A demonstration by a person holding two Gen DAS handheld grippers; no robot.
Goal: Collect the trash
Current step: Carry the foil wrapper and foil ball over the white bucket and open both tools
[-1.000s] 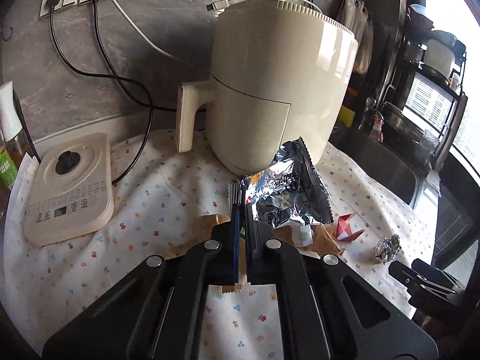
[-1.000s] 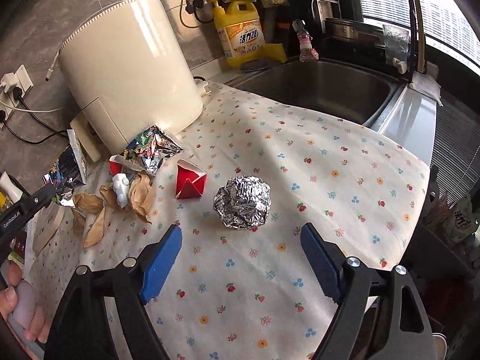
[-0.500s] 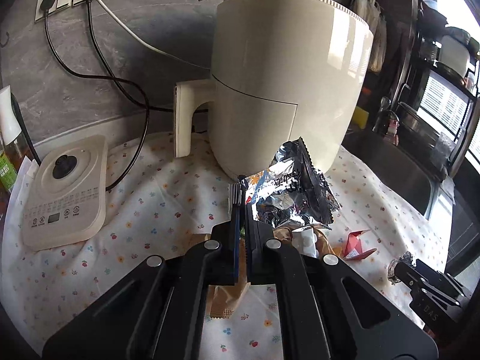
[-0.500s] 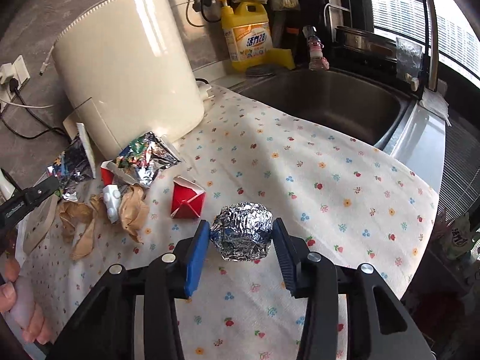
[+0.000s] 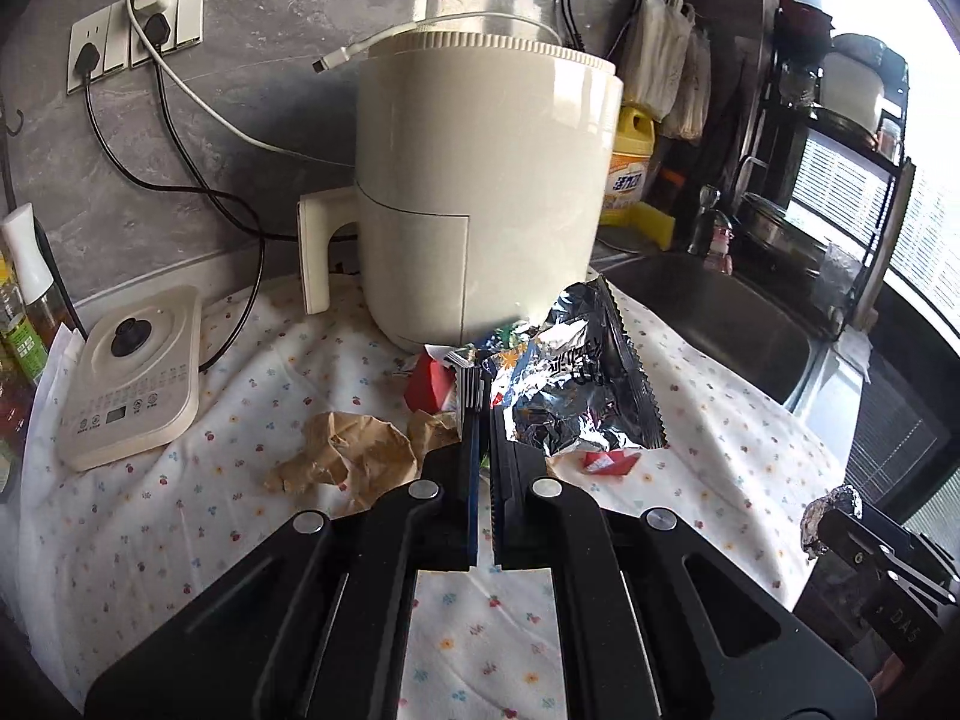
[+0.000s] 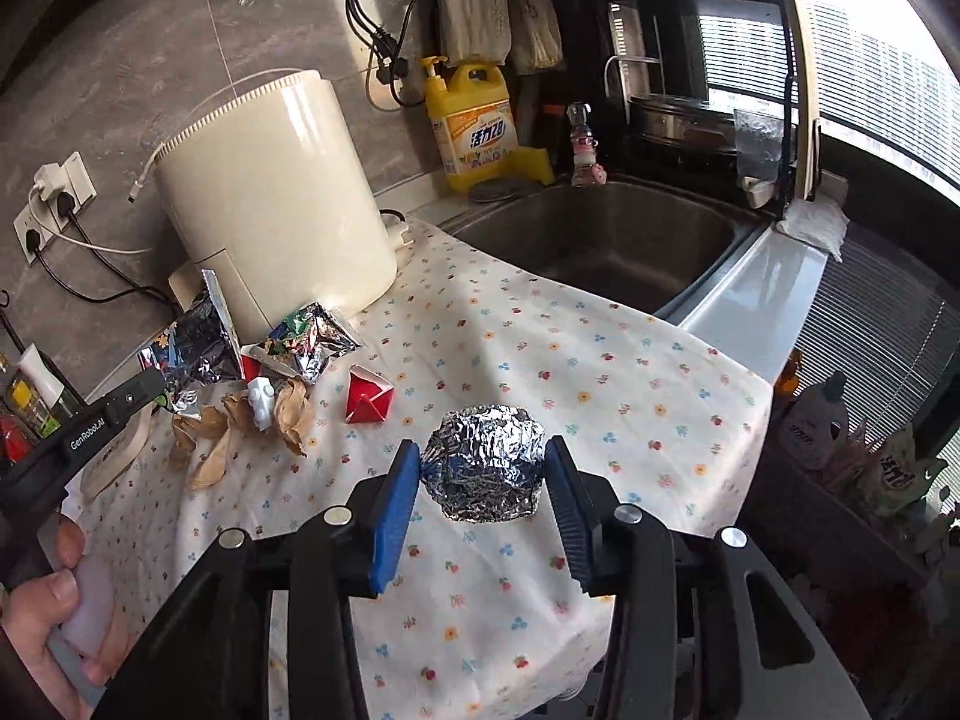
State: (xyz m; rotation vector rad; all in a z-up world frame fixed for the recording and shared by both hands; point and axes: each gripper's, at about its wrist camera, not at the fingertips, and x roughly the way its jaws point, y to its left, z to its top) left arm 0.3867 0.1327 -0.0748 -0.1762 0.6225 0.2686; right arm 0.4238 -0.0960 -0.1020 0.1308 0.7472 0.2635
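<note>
**Both grippers hold trash above the flowered bench**

At the centre of the right wrist view, the right gripper (image 6: 480, 474) is grasping a crumpled foil ball (image 6: 483, 465); its blue fingers (image 6: 393, 504) press on both sides of the ball, having just been closing around it. The ball is over the flowered cloth (image 6: 600, 372) that covers the bench.

At the centre of the left wrist view, the left gripper (image 5: 480, 396) has its fingers clenched on the edge of a silver snack wrapper (image 5: 576, 384), which stands up to the right of the fingertips, in front of the cream air fryer (image 5: 480, 180).

Left of centre in the right wrist view, the other trash lies in a group near the base of the fryer: a second colourful foil wrapper (image 6: 309, 339), a red folded carton (image 6: 367, 399), crumpled brown paper (image 6: 240, 426) and a small white piece (image 6: 261, 405) on it. A hand (image 6: 60, 618) holds the left gripper's handle at the lower left. The sink (image 6: 612, 234) is at the upper right, with a yellow detergent bottle (image 6: 471, 120) behind it.
</note>
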